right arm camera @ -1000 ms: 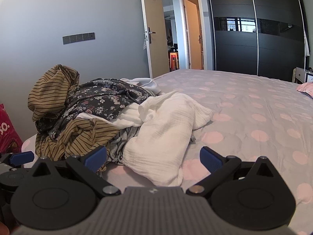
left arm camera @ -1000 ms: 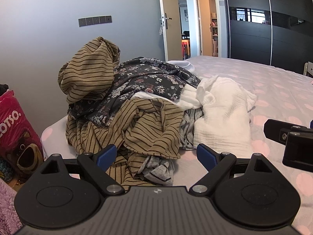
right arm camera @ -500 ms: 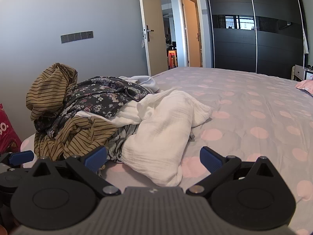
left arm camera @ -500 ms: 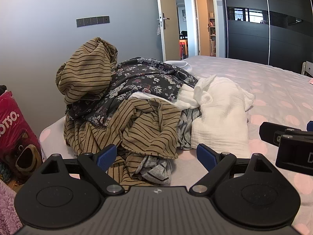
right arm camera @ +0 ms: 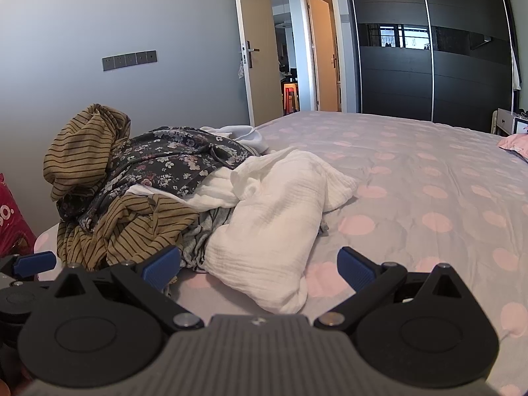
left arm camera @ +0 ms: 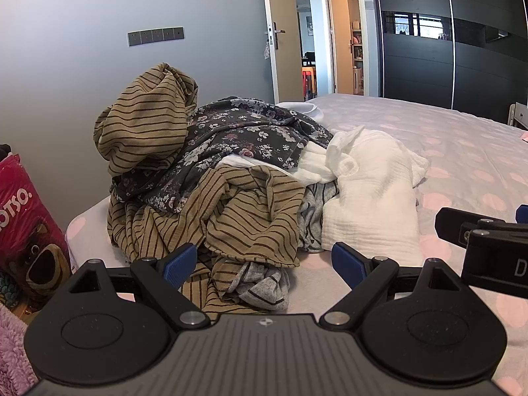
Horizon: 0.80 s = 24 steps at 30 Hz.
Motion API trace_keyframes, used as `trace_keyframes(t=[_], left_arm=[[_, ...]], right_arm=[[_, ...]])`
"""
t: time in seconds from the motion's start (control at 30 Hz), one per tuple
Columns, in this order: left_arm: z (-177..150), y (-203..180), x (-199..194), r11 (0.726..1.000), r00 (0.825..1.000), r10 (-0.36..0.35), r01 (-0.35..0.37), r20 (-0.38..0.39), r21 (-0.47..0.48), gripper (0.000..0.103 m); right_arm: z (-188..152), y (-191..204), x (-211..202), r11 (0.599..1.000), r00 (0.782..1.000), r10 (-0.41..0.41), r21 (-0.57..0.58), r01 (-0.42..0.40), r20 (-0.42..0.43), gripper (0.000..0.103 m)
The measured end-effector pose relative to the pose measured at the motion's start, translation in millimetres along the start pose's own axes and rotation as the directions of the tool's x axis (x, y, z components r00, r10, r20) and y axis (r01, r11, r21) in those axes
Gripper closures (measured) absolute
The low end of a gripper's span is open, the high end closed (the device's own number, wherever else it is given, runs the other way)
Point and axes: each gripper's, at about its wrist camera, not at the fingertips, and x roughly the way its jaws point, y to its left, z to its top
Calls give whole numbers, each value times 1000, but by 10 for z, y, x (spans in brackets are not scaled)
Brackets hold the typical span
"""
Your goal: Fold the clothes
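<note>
On the near corner of the bed (right arm camera: 412, 171), spread with a grey cover dotted in pale pink, a heap of unfolded clothes (left arm camera: 231, 178) lies close to the grey wall. A tan garment with dark stripes (left arm camera: 145, 122) rises at the back of the heap and spills down its front, a dark floral piece (left arm camera: 241, 138) is draped across the middle, and a white crinkled cloth (left arm camera: 369, 198) slumps off the right side onto the cover. A grey knit piece (left arm camera: 260, 287) pokes out at the bottom front edge, and another white item (right arm camera: 241, 133) sits behind the floral piece.

Beside the bed on the left stands a red printed bag (left arm camera: 23, 231) with a cartoon bear on it; what it holds cannot be made out, though something dark shows at its top.

The left gripper (left arm camera: 264, 262) hangs just in front of the heap, its jaws spread wide with blue pads, empty, the striped and grey cloth lying between and beyond them. The right gripper (right arm camera: 259, 265) is likewise spread wide and empty, pointed at the lower end of the white crinkled cloth without touching it. The two grippers sit side by side, each one's edge showing in the other's view.
</note>
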Motion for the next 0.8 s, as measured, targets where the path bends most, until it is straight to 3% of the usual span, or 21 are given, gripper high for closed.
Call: trace_keyframes(t=[0.8], left_arm=[[-17,-12,3,1000,1000,5,-5,-6,8,13]], right_arm=[[11,13,24,1000,1000,16,5,-16,-19,1]])
